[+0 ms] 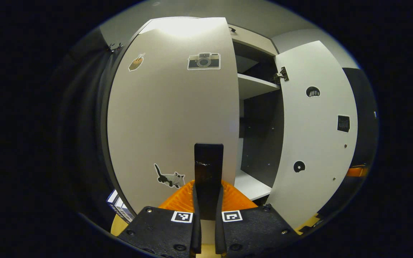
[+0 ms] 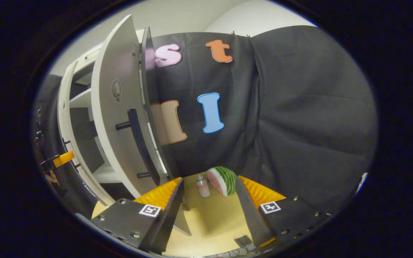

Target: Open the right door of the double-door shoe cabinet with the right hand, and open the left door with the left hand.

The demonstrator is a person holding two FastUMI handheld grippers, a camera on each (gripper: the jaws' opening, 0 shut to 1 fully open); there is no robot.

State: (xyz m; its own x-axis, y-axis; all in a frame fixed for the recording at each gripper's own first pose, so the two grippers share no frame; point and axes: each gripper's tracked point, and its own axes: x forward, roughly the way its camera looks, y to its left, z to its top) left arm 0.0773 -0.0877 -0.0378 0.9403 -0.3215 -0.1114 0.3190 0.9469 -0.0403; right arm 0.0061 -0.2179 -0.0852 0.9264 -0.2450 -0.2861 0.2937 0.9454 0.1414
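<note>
Left gripper clamps the flat black bar handle of the shoe cabinet's smooth white left door, which bears three stickers: camera, cat, food item. The right door stands swung wide, exposing two white shelves. Right gripper, fingers spread apart, faces a small bottle and striped watermelon toy on the tan floor.

My left gripper points straight ahead toward twelve o'clock, its two fingers drawn close and clamped on a dark upright bar between them. My right gripper is level, its fingers spread wide apart toward eleven and one o'clock, nothing held between them, tips free in the air.
</note>
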